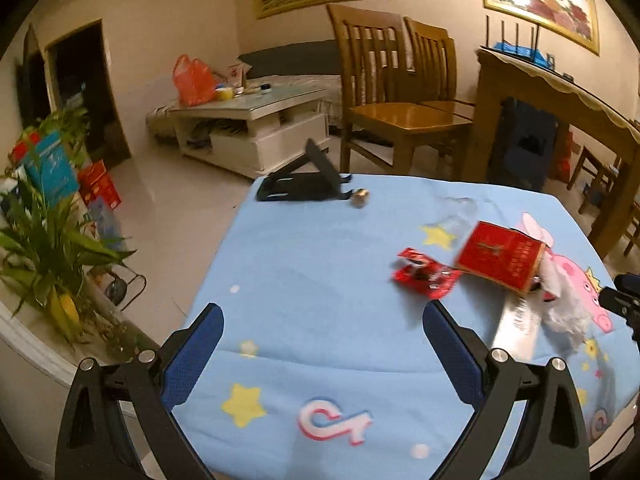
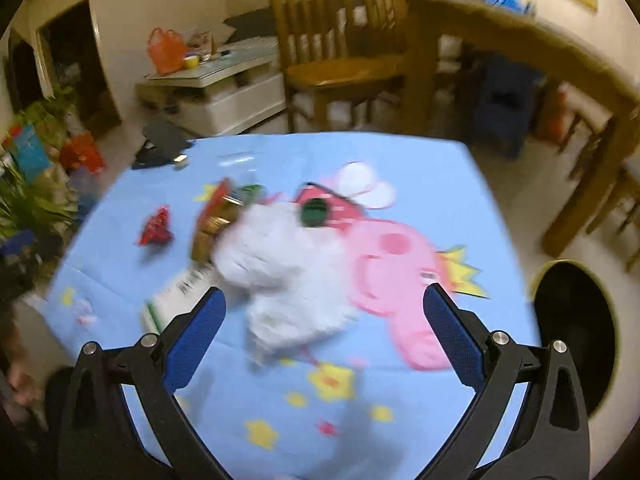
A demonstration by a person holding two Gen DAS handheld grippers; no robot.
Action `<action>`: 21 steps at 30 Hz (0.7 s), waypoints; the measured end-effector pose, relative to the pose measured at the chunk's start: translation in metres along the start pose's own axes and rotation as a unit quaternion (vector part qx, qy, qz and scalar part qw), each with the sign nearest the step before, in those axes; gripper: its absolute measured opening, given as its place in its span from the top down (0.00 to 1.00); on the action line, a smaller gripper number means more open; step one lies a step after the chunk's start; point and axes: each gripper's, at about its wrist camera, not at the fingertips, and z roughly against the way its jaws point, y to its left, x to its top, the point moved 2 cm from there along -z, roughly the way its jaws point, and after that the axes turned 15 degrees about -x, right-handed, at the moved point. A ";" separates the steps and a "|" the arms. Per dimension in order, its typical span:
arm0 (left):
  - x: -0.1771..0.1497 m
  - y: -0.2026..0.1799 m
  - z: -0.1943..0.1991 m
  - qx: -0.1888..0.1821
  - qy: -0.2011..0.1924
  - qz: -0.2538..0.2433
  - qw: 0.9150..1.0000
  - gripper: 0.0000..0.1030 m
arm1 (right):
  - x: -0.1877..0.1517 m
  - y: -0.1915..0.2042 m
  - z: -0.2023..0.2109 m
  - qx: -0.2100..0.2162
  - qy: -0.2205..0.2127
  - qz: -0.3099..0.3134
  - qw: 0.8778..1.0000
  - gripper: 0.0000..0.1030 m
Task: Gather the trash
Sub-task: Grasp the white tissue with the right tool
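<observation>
Both tongs are hanging released over the tabletop (image 1: 304, 264): the left gripper (image 1: 323, 322) and right gripper (image 2: 324, 306) are grasping nothing. The red box (image 1: 500, 256), red wrapper (image 1: 424, 274) and white tissue (image 2: 288, 280) are lying mid-table, toward its right edge.

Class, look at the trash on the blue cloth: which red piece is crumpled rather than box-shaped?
The small red wrapper: it lies crinkled and flat on the cloth, left of the red box, which keeps straight edges and corners.
</observation>
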 end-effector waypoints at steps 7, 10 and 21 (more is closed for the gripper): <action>-0.011 0.016 -0.020 -0.016 0.023 0.019 0.999 0.06 | -0.001 0.023 -0.045 -0.005 0.053 0.018 0.998 0.11; -0.010 0.015 -0.024 -0.023 0.025 0.017 0.999 0.06 | -0.010 0.014 -0.058 0.026 0.094 -0.016 0.995 0.84; 0.020 -0.004 -0.073 -0.113 0.075 0.016 0.991 0.07 | -0.050 -0.053 -0.007 0.072 0.059 -0.095 0.991 0.95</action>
